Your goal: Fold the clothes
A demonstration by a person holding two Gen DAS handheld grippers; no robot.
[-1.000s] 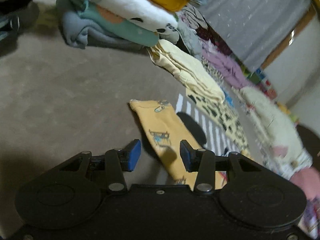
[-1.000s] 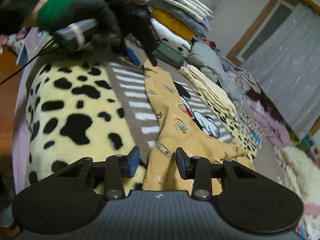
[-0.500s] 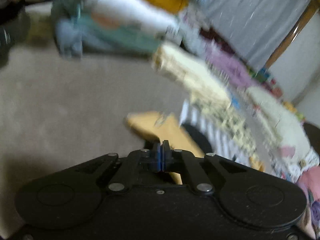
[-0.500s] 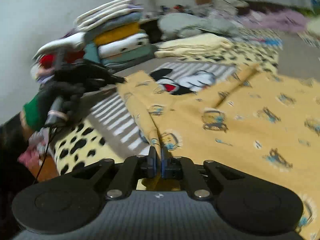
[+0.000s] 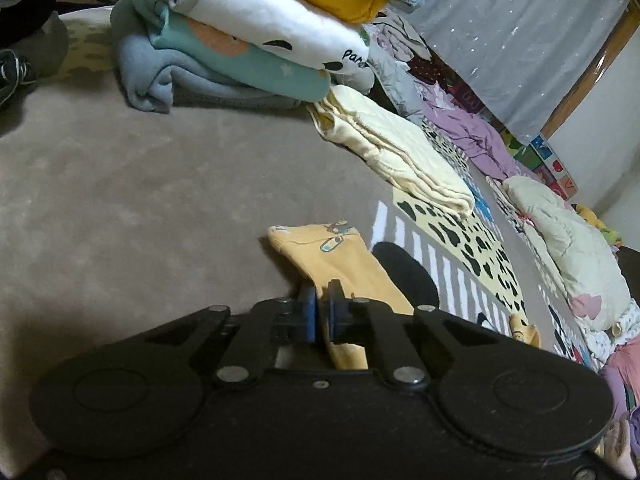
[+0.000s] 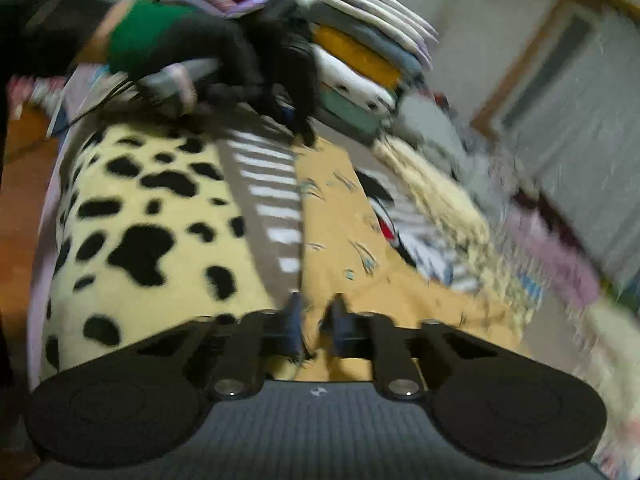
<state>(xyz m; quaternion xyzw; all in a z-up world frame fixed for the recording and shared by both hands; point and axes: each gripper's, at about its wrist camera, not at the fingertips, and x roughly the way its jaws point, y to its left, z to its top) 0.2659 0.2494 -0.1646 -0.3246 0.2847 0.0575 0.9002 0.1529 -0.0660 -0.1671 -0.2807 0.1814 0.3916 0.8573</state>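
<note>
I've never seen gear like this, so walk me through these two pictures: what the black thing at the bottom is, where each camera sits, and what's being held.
No robot here: a person holds a hand-operated gripper in each hand, and each carries a wide-angle camera looking along its two fingers. The black shape below is the gripper itself. In the left camera's picture the left gripper pinches a yellow printed garment lying on a brown blanket, near a stack of folded clothes. The right camera's picture is blurred; the right gripper also seems to pinch the garment, and the person's gloved hand shows beyond.
</note>
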